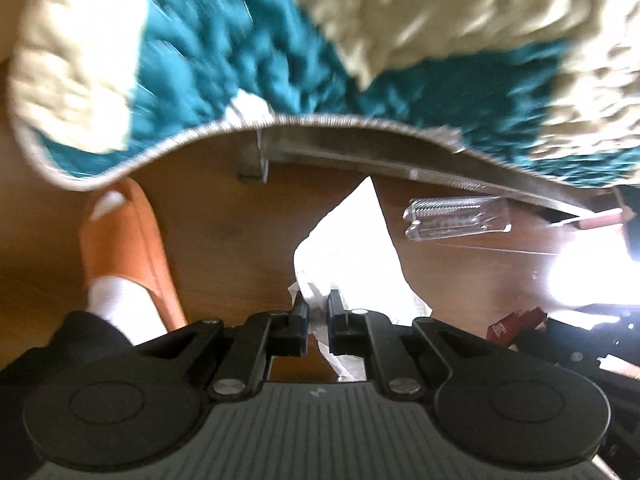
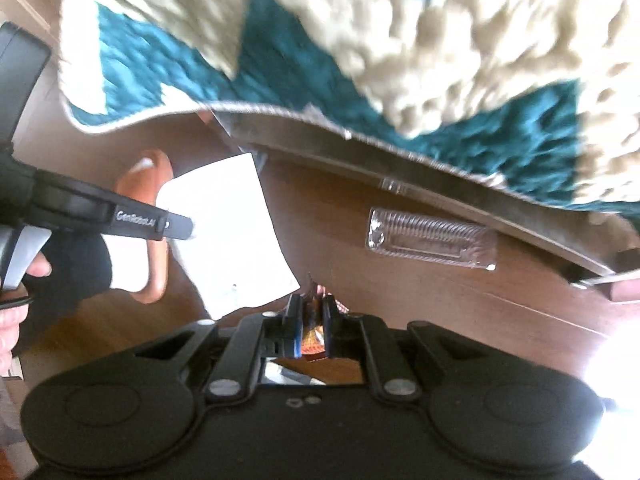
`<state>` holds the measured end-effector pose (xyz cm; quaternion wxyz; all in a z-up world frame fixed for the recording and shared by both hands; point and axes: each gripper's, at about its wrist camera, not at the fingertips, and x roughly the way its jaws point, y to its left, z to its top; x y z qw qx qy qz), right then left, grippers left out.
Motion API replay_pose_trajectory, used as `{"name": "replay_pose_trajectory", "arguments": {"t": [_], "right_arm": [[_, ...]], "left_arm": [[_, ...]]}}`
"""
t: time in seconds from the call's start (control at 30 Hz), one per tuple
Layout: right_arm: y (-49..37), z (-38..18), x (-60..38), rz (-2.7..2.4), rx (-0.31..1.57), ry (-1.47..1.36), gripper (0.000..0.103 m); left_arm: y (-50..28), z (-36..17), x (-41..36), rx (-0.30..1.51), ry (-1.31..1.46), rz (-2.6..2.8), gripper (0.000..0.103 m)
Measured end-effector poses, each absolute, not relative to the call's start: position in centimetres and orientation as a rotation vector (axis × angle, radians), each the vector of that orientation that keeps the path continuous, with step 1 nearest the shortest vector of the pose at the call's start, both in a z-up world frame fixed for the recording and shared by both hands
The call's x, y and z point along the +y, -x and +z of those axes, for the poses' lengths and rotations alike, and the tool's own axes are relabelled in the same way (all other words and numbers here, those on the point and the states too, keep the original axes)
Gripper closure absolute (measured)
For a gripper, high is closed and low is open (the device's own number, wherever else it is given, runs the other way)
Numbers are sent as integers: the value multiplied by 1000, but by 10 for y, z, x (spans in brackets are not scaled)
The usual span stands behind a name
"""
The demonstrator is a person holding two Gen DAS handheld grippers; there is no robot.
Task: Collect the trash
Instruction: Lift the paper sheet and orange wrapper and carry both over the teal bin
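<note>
Left claw (image 1: 318, 312) closed on a white sheet of thin paper or film (image 1: 352, 248), pinched at its crumpled lower end, the rest standing out flat ahead of the fingertips. Very light and soft, easily torn; best held at a bunched corner like this, not on the flat face, where it would slip or fold.

Right claw (image 2: 312, 314) narrow too, pressed on a small orange and red wrapper (image 2: 311, 336) (probably a snack packet, though blurred and mostly hidden between the pads). Light, thin, a little slippery; needs a firm pinch across the crumpled middle.

Ahead and to the right of both claws, flat on the floor: a clear plastic tray (image 2: 430, 238) with ribbed walls. Stiff but thin, likely to crack or spring away if squeezed on its length; better taken at one rim. Not yet collected.

No worktop here. Below: brown wooden floor (image 1: 224, 216), smooth, strong glare at the far right. Further ahead: thick rug (image 1: 440, 20), teal and cream, lying just past the tray. Left of the left claw: a foot in an orange slipper (image 1: 128, 240).
</note>
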<state>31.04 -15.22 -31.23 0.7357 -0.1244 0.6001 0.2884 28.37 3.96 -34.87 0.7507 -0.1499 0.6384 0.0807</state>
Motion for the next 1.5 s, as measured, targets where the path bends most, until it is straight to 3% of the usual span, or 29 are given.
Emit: {"name": "replay_pose_trajectory", "arguments": {"t": [0.53,1.03,1.37,1.5], "right_arm": [[-257,-107,-166,582,949,220,95],[-254,69,-159,571,567,212,96],[-281,140,-143,534,398,219,96],[-294,150,-136,516,383,210,96]], "left_arm": [[-217,-146,32,1050,277,107,95],[-224,51,31,646,164,49,94],[-262,158,28,425,30,68,94],[-282,178,27,387,-17,78,94]]}}
